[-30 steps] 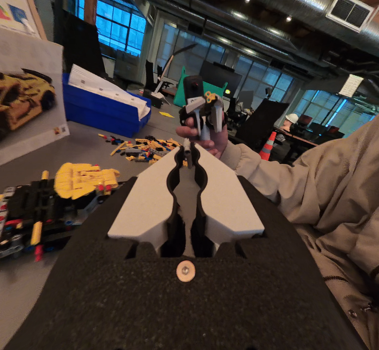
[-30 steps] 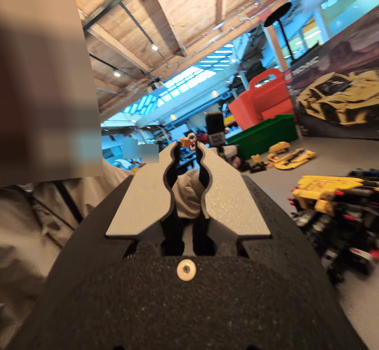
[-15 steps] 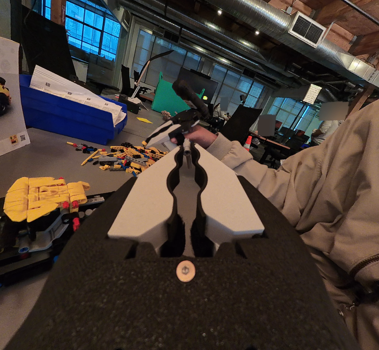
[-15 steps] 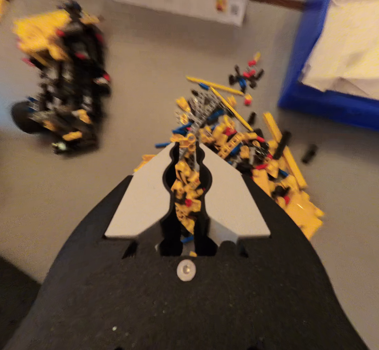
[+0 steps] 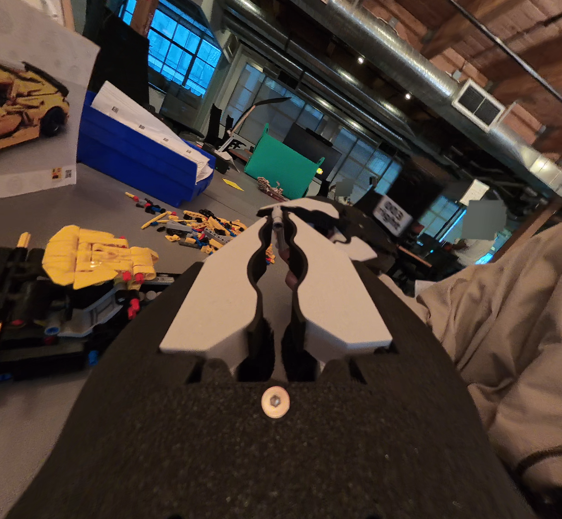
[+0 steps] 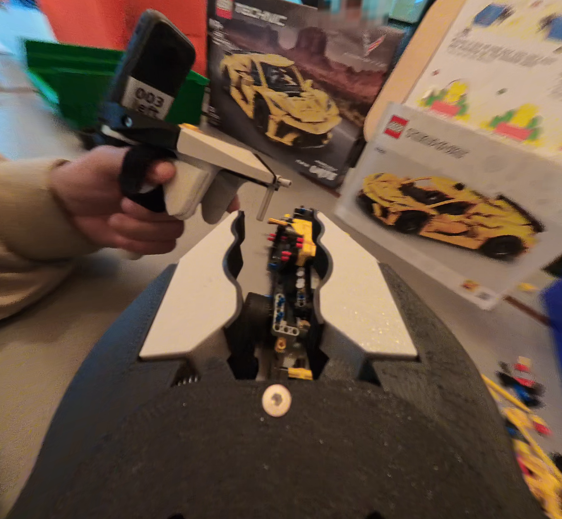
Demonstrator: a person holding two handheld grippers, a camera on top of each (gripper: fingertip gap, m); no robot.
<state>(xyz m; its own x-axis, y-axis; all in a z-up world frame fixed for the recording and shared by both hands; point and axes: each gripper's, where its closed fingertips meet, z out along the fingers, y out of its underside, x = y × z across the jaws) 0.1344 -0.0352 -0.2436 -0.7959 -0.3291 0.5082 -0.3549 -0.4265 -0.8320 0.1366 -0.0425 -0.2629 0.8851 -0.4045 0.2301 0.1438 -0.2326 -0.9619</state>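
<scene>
My left gripper [image 5: 277, 220] is shut on a light grey pin-and-axle piece [image 5: 278, 226]. In the right wrist view the left gripper [image 6: 275, 182] shows side on, a hand holding it, with the grey axle [image 6: 264, 202] hanging down from its tips. My right gripper [image 6: 279, 217] is open with nothing pressed between its pads. A black and yellow model car chassis [image 6: 293, 261] shows between and beyond its fingers on the grey table [image 6: 91, 306]. In the left wrist view the right gripper [image 5: 328, 227] sits just behind my left tips. The car [image 5: 91, 261] lies at the left.
A pile of loose yellow, black and red pieces [image 5: 200, 231] lies mid-table and also shows in the right wrist view [image 6: 523, 413]. A blue bin with papers [image 5: 137, 155] stands behind it. Two car boxes [image 6: 289, 88] [image 6: 441, 209], a green bin [image 6: 76, 85] and a red tote [image 6: 106, 3] stand at the back. A beige sleeve [image 5: 501, 352] is at the right. My left and right fingertips are right by each other.
My right gripper swung from above the loose pile to face the car and opened; the small orange piece it held no longer shows at its tips. My left gripper stays shut on the grey piece.
</scene>
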